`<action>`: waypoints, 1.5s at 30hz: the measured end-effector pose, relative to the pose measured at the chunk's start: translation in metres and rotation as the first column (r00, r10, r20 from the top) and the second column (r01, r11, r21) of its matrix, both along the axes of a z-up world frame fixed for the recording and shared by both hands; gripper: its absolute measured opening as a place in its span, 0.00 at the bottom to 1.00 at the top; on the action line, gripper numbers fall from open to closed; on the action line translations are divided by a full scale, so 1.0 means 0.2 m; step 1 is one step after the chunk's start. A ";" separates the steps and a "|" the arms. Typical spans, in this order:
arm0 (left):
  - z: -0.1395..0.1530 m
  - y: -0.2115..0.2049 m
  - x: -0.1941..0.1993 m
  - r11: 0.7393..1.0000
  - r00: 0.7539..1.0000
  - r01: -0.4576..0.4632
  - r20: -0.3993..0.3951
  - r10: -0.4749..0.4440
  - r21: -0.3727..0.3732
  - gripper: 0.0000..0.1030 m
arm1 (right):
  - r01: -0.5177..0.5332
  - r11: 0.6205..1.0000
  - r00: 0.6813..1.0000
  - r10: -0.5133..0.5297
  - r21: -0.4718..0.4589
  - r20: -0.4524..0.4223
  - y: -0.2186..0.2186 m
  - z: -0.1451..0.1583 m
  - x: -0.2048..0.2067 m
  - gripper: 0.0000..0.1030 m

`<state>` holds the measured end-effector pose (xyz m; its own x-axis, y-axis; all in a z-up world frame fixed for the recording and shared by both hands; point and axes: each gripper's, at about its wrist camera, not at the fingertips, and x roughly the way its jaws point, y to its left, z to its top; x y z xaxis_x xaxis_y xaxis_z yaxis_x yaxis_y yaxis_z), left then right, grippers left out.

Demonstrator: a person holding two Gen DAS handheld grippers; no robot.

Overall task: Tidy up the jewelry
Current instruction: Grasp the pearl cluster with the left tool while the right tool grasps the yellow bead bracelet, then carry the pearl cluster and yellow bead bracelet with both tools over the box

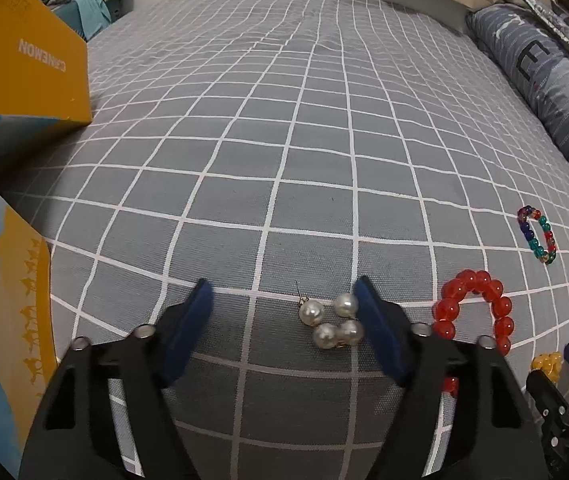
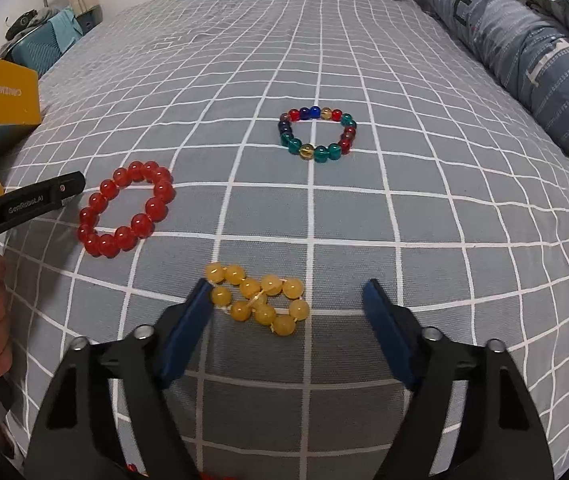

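A pair of pearl earrings [image 1: 332, 320] lies on the grey checked bedspread [image 1: 284, 140], between the fingers of my open left gripper [image 1: 282, 294] and close to its right finger. A red bead bracelet [image 1: 472, 308] lies to their right; it also shows in the right wrist view [image 2: 126, 209]. A yellow bead bracelet [image 2: 258, 303], folded on itself, lies between the fingers of my open right gripper [image 2: 286, 294], close to the left finger. A multicoloured bead bracelet [image 2: 318, 134] lies farther out on the bed; it also shows in the left wrist view [image 1: 537, 234].
A yellow and blue box [image 1: 28, 60] stands open at the left edge of the bed. A blue patterned pillow roll [image 2: 524, 48] lies along the right side. A teal crate with clothes [image 2: 48, 40] sits beyond the far left corner.
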<state>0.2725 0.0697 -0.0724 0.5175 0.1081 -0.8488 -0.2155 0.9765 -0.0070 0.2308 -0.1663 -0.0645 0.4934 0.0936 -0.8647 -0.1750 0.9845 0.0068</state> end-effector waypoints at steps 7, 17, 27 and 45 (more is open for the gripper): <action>0.02 -0.03 -0.02 1.000 1.000 0.019 -0.013 -0.019 0.006 0.23 | -0.025 1.000 1.000 0.025 -0.001 0.001 0.04 0.00 -0.01 0.45; 0.04 -0.03 -0.05 0.999 0.999 0.034 -0.007 -0.034 -0.004 0.20 | -0.021 0.999 0.999 0.022 -0.037 0.024 0.04 0.01 -0.01 0.14; 0.08 -0.04 -0.07 0.999 0.999 0.052 0.013 -0.052 -0.013 0.20 | 0.000 0.999 0.999 0.001 -0.032 0.044 0.02 0.03 -0.02 0.14; 0.23 -0.09 -0.18 0.997 0.996 0.074 0.057 -0.074 0.000 0.20 | 0.036 0.999 0.994 -0.033 -0.022 0.101 0.01 0.18 -0.11 0.13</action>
<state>0.2363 0.0522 -0.0268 0.5714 0.0660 -0.8180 -0.1417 0.9897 -0.0190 0.2088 -0.1645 -0.0288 0.5804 0.0553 -0.8124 -0.1395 0.9897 -0.0324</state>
